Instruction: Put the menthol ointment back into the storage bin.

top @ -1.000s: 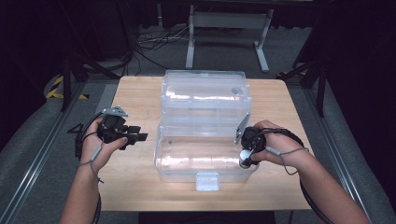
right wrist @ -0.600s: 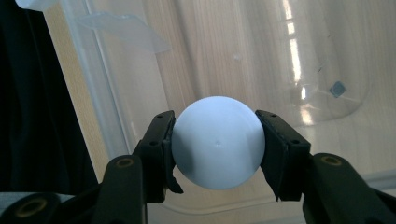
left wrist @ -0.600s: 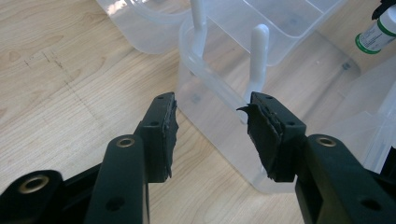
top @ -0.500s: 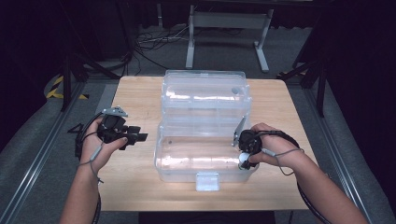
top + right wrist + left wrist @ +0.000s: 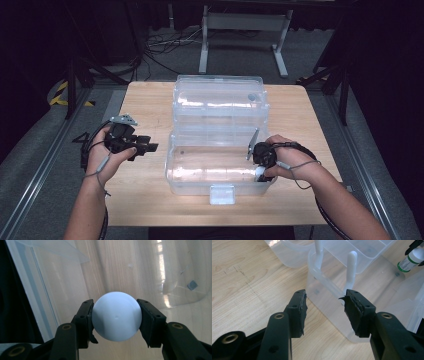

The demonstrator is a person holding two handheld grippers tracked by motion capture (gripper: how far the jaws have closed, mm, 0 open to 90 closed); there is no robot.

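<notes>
Clamping the white bottle [image 5: 116, 319] above the clear box [image 5: 220, 180], the right gripper [image 5: 262, 156] risked letting its rounded cap slip from the fingers; the left gripper [image 5: 324, 312] hung open beside it.

The left gripper [image 5: 142, 146] hangs above the table's left side, its jaws apart and empty. The right gripper [image 5: 260, 167] points downward, jaws pressed against both sides of a white bottle [image 5: 116, 316], forearm angled inward.

A wooden table [image 5: 150, 200] stands before a white metal stand [image 5: 242, 22] and floor cables [image 5: 160, 45].
</notes>
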